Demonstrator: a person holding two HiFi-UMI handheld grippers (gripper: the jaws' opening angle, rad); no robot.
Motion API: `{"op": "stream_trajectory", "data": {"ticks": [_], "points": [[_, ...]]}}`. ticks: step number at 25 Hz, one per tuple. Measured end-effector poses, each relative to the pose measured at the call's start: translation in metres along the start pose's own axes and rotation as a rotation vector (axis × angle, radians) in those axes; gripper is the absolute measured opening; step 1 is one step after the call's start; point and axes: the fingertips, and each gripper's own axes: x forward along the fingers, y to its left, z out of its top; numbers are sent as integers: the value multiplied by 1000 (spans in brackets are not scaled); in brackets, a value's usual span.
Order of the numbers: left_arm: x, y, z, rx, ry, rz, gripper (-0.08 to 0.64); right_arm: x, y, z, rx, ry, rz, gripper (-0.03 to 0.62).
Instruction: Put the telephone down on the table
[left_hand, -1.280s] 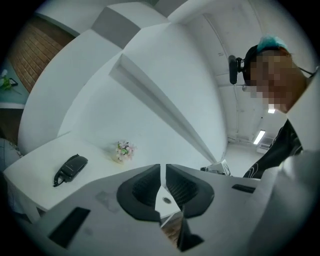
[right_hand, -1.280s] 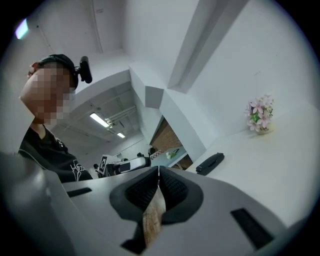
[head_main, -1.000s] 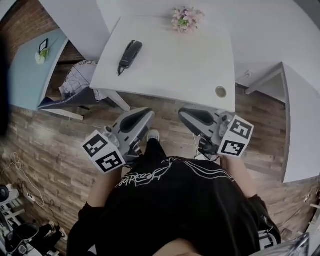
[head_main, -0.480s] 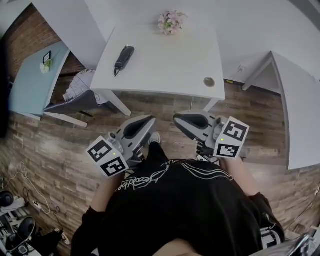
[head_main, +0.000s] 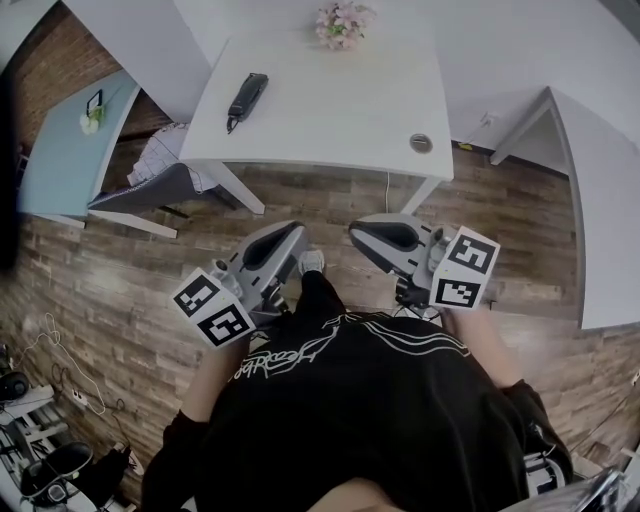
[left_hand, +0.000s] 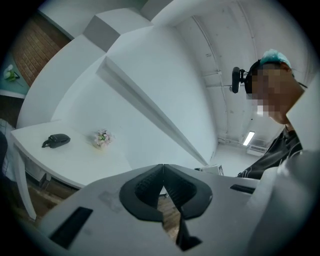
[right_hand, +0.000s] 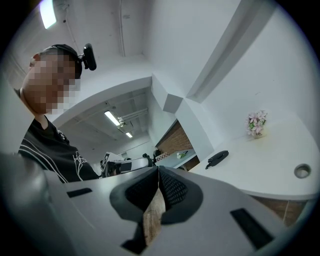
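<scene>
We see the white table (head_main: 330, 110) on the wood-plank floor (head_main: 120, 270) ahead of us, well apart from both grippers. The left gripper (left_hand: 162, 166) and right gripper (right_hand: 159, 169) are out over the floor, each with its jaws closed tip to tip and nothing between them. The black telephone (head_main: 247, 97) lies flat on the table near its left edge, with the pink flower bunch (head_main: 343, 22) at the far edge and the round cable grommet (head_main: 421, 143) by the near right corner.

White table (head_main: 330, 110) — on it a black telephone (head_main: 247, 97) and a pink flower bunch (head_main: 342, 21).
</scene>
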Motion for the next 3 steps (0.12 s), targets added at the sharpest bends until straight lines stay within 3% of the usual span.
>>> {"op": "stream_trajectory", "data": {"ticks": [3], "points": [[3, 5, -2, 32, 19, 14, 8, -1, -6, 1, -1, -5, -3, 38]]}}
